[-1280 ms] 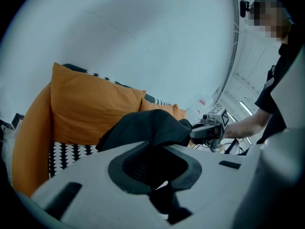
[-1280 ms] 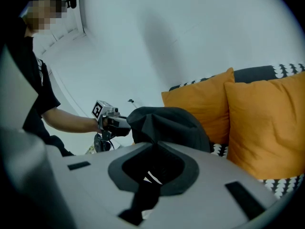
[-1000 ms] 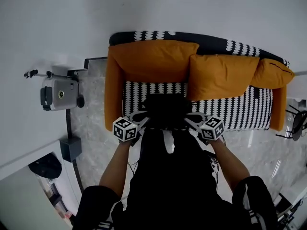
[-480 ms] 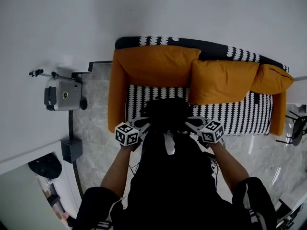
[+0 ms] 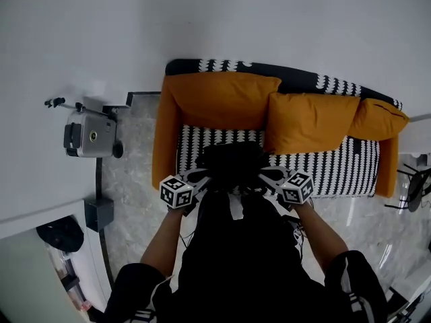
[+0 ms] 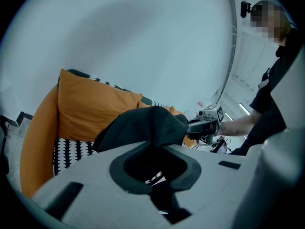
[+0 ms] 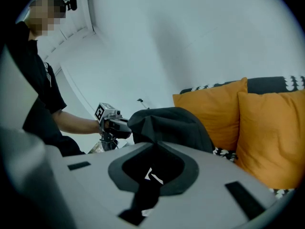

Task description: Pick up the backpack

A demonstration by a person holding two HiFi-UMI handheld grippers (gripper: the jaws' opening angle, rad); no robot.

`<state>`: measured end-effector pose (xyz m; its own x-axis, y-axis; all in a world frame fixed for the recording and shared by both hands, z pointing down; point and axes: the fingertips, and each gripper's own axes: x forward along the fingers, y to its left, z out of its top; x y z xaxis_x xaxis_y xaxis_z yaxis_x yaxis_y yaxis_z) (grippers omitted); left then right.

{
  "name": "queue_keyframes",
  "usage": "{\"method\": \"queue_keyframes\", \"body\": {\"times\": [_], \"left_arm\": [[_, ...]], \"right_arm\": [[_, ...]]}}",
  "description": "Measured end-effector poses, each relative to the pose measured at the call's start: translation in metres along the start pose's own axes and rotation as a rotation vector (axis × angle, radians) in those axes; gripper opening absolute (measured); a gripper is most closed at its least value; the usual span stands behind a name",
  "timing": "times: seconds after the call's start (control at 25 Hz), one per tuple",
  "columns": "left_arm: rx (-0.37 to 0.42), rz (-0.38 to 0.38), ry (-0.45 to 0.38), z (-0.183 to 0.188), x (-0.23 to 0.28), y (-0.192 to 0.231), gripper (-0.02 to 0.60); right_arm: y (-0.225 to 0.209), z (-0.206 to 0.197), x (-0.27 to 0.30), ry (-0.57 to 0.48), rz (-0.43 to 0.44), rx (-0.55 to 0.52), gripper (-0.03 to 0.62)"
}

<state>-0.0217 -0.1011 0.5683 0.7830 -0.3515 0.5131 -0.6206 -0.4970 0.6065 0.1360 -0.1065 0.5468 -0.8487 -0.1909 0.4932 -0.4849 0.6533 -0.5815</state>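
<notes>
The black backpack [image 5: 232, 161] hangs just above the front of the sofa seat, held from both sides. My left gripper [image 5: 201, 176] is shut on black fabric at its left side, and my right gripper [image 5: 267, 174] is shut on a black strap at its right side. In the left gripper view the backpack [image 6: 143, 125] bulges over my left gripper [image 6: 159, 173], whose jaws pinch dark fabric; the right gripper [image 6: 206, 126] shows beyond it. In the right gripper view the backpack [image 7: 169, 123] rises above my right gripper [image 7: 148, 178], with the left gripper [image 7: 113, 123] behind.
The sofa [image 5: 350, 167] has a black-and-white patterned seat with orange arms and three orange cushions [image 5: 219, 99]. A grey device on a stand [image 5: 87, 134] and a black box [image 5: 99, 211] sit on the marble floor at left. A dark chair [image 5: 417, 180] is at the right edge.
Both grippers have risen a little with the backpack between them. Both grips look the same as before.
</notes>
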Motion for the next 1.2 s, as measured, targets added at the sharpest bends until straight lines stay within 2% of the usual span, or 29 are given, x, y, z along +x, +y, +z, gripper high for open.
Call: {"method": "queue_keyframes", "body": {"times": [0.4,0.8,1.2], "left_arm": [[0.039,-0.009,-0.074,0.036,-0.011,-0.017,0.044],[0.068,-0.043,-0.174,0.092,-0.022,-0.036,0.041],[0.153,-0.061,-0.234,0.154,-0.033,-0.058,0.038]], "right_arm": [[0.008,0.042,-0.020,-0.067,-0.004,-0.055,0.038],[0.019,0.096,-0.046,-0.160,-0.015,-0.118,0.037],[0.027,0.158,-0.076,-0.244,-0.040,-0.226,0.035]]}}
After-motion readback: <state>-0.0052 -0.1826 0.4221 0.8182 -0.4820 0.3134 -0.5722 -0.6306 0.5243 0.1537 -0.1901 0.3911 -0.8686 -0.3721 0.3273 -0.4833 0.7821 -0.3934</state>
